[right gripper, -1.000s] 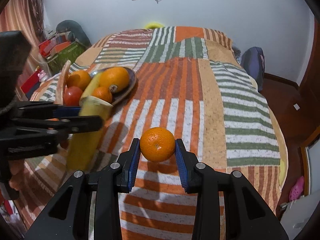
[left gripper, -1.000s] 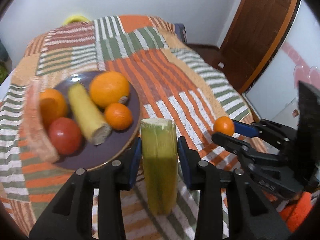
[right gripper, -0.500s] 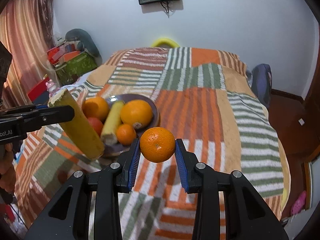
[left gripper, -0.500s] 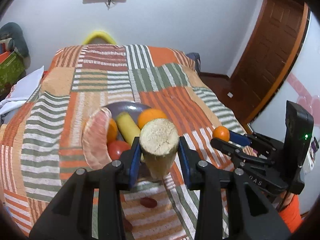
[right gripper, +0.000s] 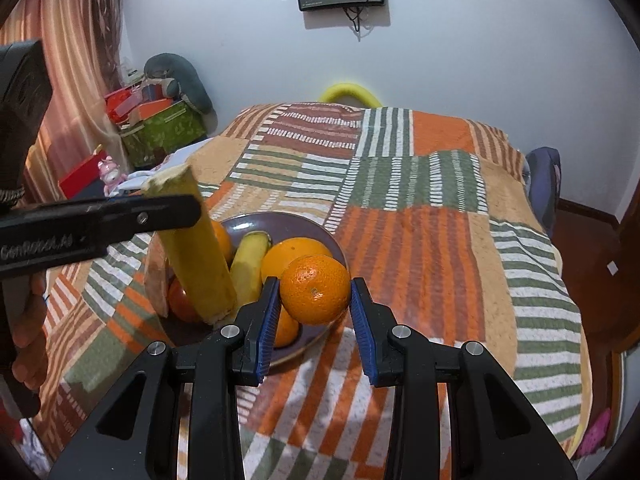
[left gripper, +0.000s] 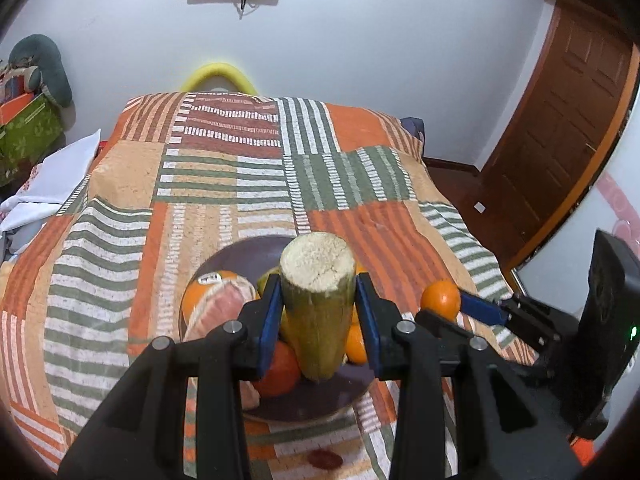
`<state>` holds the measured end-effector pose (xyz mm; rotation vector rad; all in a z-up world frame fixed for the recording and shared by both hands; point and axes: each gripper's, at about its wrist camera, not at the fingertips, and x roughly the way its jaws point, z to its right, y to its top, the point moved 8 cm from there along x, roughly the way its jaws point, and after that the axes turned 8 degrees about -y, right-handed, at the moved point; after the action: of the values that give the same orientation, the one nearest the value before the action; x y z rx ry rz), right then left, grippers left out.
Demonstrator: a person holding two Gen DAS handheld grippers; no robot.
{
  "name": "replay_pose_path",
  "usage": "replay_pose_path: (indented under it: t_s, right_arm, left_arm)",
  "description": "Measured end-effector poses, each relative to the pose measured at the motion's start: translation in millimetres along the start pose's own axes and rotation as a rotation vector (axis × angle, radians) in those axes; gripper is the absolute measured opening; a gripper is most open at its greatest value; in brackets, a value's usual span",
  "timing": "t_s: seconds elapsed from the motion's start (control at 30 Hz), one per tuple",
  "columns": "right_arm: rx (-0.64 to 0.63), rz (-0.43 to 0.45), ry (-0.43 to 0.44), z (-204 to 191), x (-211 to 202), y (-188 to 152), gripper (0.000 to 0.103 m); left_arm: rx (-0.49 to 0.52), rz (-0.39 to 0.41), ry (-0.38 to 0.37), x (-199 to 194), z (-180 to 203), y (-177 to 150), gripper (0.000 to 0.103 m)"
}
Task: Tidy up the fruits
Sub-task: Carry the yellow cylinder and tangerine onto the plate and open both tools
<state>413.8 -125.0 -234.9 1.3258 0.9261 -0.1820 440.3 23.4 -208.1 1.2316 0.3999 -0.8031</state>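
Note:
My left gripper [left gripper: 316, 320] is shut on a yellow-green corn cob [left gripper: 318, 312], held nearly upright with its lower end over the purple plate [left gripper: 244, 248]. The cob also shows in the right wrist view [right gripper: 196, 248]. My right gripper [right gripper: 314, 312] is shut on a mandarin [right gripper: 315, 289], held above the plate's [right gripper: 304, 224] near right rim. The plate holds a large orange [right gripper: 288, 254], a second corn cob [right gripper: 248, 264], a red tomato [left gripper: 280, 368], another orange [left gripper: 208, 284] and a grapefruit wedge [left gripper: 220, 312]. The mandarin also appears in the left wrist view [left gripper: 440, 300].
The plate sits on a bed with a striped patchwork cover [right gripper: 420, 232]. A small dark red thing [left gripper: 325, 458] lies on the cover near the front edge. Boxes and a grey pillow [right gripper: 176, 76] stand at the left; a brown door [left gripper: 560, 128] is at the right.
Both grippers have moved in over the plate with their loads. The corn cob now stands over the plate's fruit, and the mandarin is above the near right rim.

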Motion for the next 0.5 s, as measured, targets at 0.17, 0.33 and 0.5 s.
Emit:
replay_pose_path:
  t_s: [0.17, 0.33, 0.5]
  right_arm:
    - [-0.006, -0.012, 0.004, -3, 10, -1, 0.032]
    - [-0.005, -0.020, 0.013, -5, 16, 1, 0.032]
    - [-0.027, -0.020, 0.018, -12, 23, 5, 0.032]
  left_arm:
    - [-0.043, -0.014, -0.011, 13, -10, 10, 0.036]
    - [-0.061, -0.025, 0.021, 26, -18, 14, 0.037]
    - [-0.063, -0.050, 0.034, 37, -23, 11, 0.037]
